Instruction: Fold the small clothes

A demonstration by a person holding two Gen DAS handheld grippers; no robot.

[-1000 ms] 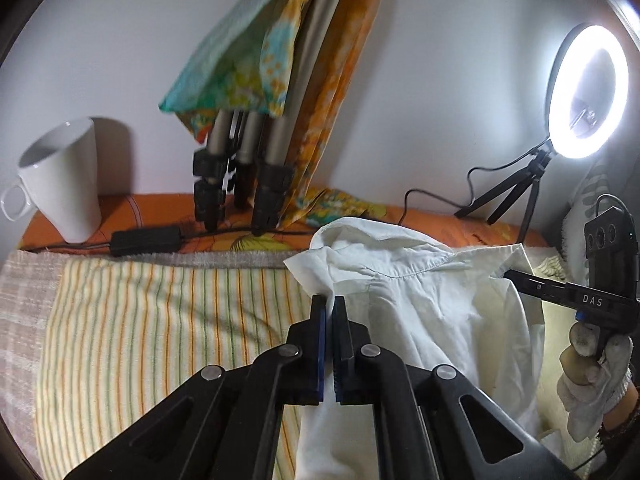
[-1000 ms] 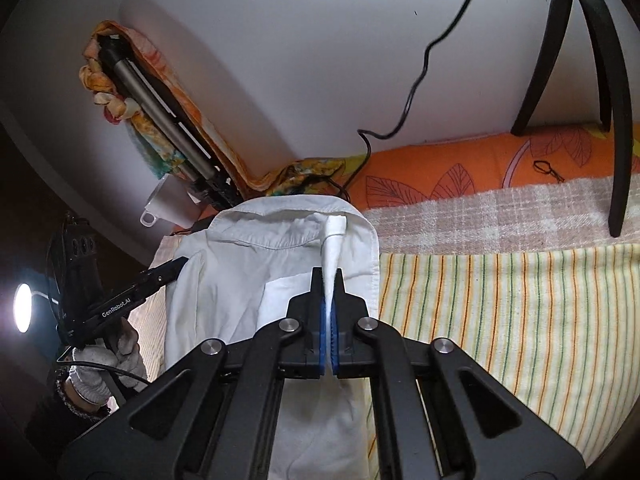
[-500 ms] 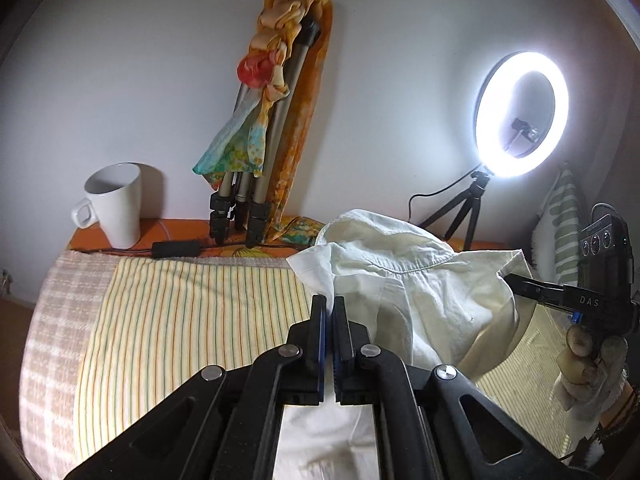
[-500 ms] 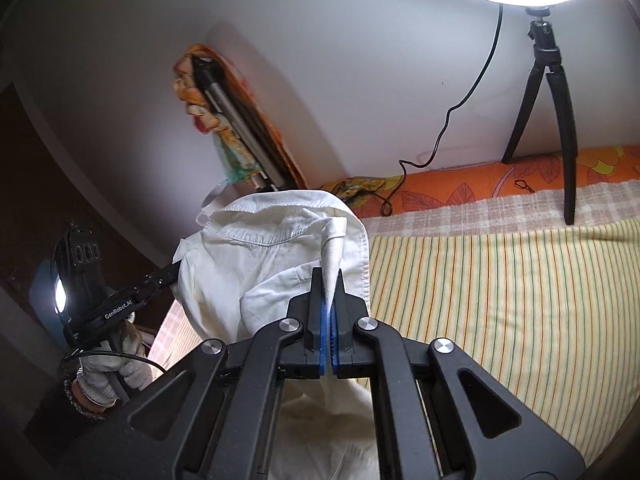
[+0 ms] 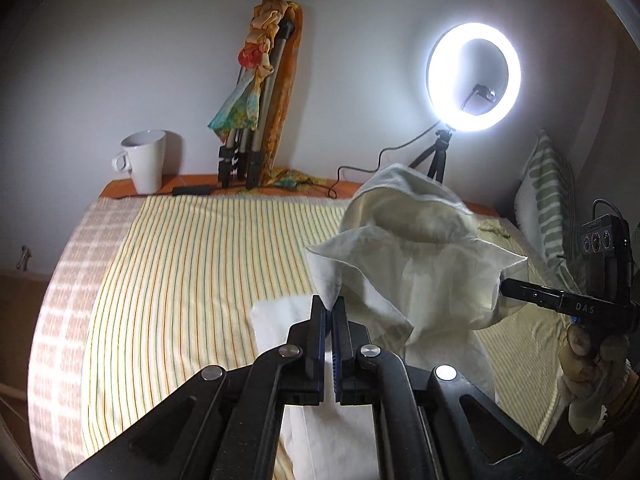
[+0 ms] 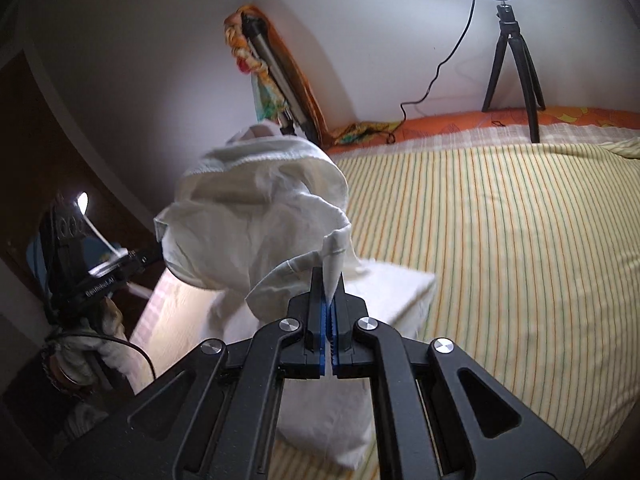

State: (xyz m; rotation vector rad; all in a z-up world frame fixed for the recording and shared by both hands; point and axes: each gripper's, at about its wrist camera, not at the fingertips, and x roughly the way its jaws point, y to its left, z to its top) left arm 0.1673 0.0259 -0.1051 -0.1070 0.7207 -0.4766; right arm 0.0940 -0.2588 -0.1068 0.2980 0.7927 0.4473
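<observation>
A small white shirt hangs between my two grippers above the striped bed. My left gripper is shut on one corner of its upper edge. My right gripper is shut on the opposite corner; it also shows in the left wrist view, gripping the cloth at the right. The shirt droops in a loose bundle, its collar edge uppermost. Its lower part rests flat on the bed.
The bed has a yellow striped cover. At its far edge stand a white mug, a folded tripod wrapped in a colourful scarf and a lit ring light with a trailing cable. A striped pillow lies at the right.
Both grippers have lifted and pulled back from the wall with the shirt. Its upper part now hangs in the air, and more of the bed shows.
</observation>
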